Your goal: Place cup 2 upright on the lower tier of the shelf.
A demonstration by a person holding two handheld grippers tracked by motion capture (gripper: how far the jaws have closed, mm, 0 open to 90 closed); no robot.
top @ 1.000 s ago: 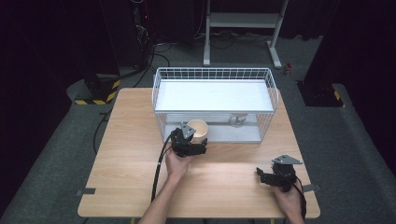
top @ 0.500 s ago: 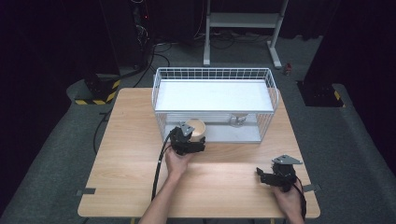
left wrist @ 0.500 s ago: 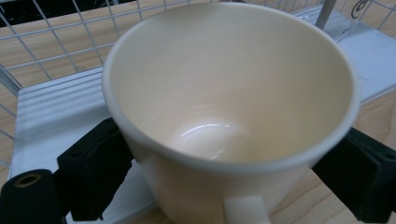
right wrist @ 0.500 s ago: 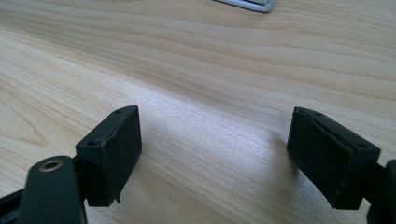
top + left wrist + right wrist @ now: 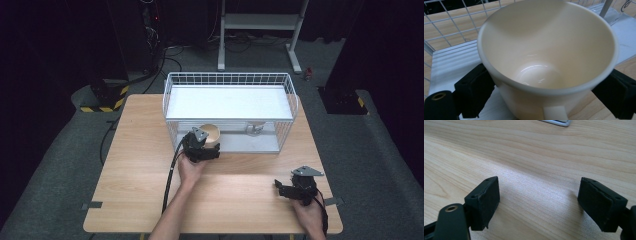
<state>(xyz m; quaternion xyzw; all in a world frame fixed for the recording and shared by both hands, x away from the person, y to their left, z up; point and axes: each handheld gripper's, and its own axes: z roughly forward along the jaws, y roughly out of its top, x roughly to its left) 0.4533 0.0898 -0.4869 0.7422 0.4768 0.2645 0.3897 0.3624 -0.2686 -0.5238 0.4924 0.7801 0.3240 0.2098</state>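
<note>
Currently, the left gripper (image 5: 209,148) is pinching a cream cup (image 5: 209,134) between its two jaws, one pad sitting on each side of the cup wall. The cup is standing upright at the front edge of the white wire basket (image 5: 172,100), toward 12 o'clock from the left hand (image 5: 190,167), over the wooden table (image 5: 135,160). At 4 o'clock from the cup, well apart, the right gripper (image 5: 282,189) is resting low over bare table with its jaws spread wide, gripping nothing.

The left gripper (image 5: 544,100) clamps a cream cup (image 5: 547,57) between both jaws, above the white wire basket (image 5: 451,57) floor.
</note>
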